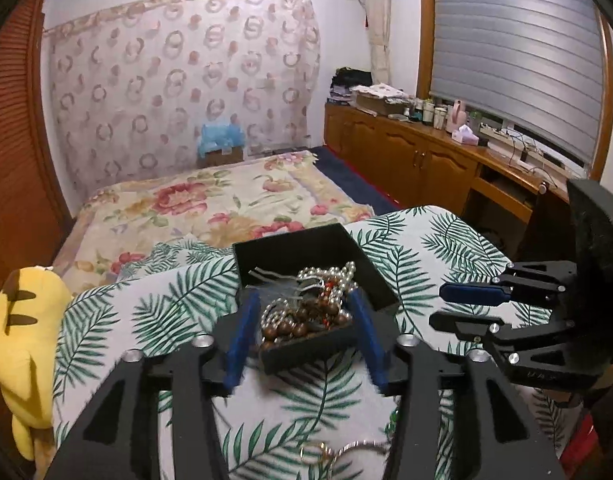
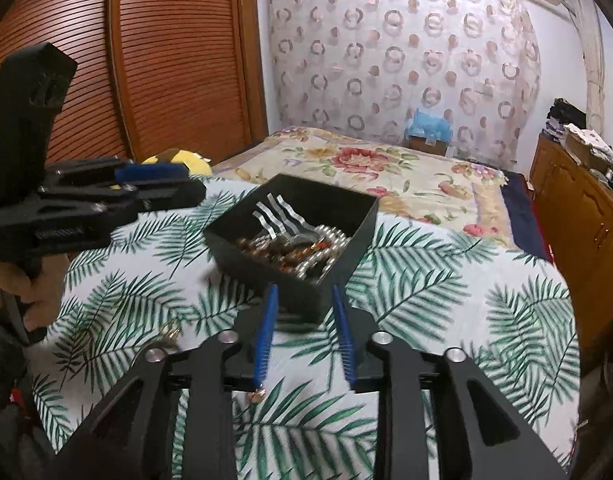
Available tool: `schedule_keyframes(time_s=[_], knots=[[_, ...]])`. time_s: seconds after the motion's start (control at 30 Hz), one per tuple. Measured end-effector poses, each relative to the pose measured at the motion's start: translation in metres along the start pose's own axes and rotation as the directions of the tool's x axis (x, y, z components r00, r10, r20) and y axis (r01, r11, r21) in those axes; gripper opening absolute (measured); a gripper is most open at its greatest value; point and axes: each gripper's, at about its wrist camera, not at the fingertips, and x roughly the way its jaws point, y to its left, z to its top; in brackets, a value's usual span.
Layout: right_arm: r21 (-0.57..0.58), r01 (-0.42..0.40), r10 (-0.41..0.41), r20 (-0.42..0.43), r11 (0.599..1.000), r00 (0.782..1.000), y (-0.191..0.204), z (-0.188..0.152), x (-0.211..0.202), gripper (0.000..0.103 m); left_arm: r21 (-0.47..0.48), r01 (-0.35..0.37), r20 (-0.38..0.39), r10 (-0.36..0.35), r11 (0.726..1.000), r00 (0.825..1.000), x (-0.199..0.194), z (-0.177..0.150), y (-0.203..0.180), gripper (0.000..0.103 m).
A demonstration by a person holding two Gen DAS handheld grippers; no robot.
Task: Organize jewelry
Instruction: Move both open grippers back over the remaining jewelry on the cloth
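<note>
A black open box (image 1: 370,276) (image 2: 346,208) sits on a leaf-print cloth. It holds silver bead strands (image 1: 338,276) (image 2: 326,240), brown wooden beads (image 1: 302,324) (image 2: 274,254) and silver wavy clips (image 2: 274,216). My left gripper (image 1: 302,308) is open, its blue pads straddling the box's near corner. My right gripper (image 2: 304,300) is open just in front of the box's near corner; it also shows at the right in the left wrist view (image 1: 454,306). A gold ring (image 1: 318,452) (image 2: 170,334) lies on the cloth near the front edge. A small gold piece (image 2: 258,394) lies under the right gripper's left finger.
The leaf-print cloth (image 1: 426,240) (image 2: 446,280) covers a table at the foot of a floral bed (image 1: 210,204). A yellow plush toy (image 1: 22,336) sits at the table's left edge. A wooden cabinet (image 1: 418,160) with clutter runs along the right.
</note>
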Motion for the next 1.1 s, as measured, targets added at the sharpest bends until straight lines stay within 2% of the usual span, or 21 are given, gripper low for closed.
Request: schedule_keyframes(time_s=[0.2,0.33,0.6,0.67,0.73,0.87,1.0,1.1], knots=[[-0.039,-0.025,0.023,-0.057,0.999,0.998,0.019,-0.019,0.006,0.033,0.006,-0.029,-0.008,0.029,1.000,1.000,-0.018,-0.024,0.005,0.079],[-0.026,-0.035,0.033,-0.082,0.999,0.996,0.025,-0.033,0.005,0.033,-0.008,-0.030,-0.032,0.030,1.000,0.999,-0.022,-0.044,0.008,0.090],[0.012,-0.010,0.011,-0.097,1.000,0.995,0.033,-0.060,-0.012,0.033,-0.019,-0.018,-0.105,0.015,1.000,0.994,-0.022,-0.081,0.003,0.091],[0.017,-0.007,0.008,-0.095,1.000,0.995,0.035,-0.065,-0.016,0.037,-0.027,-0.013,-0.113,0.010,1.000,0.994,-0.022,-0.087,0.001,0.091],[0.027,-0.004,0.007,-0.095,1.000,0.995,0.037,-0.071,-0.020,0.046,-0.027,-0.004,-0.127,0.000,1.000,0.992,-0.021,-0.092,-0.002,0.091],[0.021,0.011,-0.008,-0.113,1.000,0.994,0.042,-0.082,-0.024,0.048,-0.021,0.024,-0.160,-0.027,0.999,0.987,-0.018,-0.100,-0.011,0.091],[0.027,0.026,-0.022,-0.124,0.999,0.992,0.040,-0.091,-0.025,0.055,0.000,0.044,-0.187,-0.044,0.999,0.981,-0.013,-0.106,-0.021,0.091],[0.033,0.024,-0.020,-0.123,0.999,0.992,0.039,-0.094,-0.026,0.056,0.016,0.062,-0.209,-0.057,0.998,0.976,-0.008,-0.109,-0.028,0.091]])
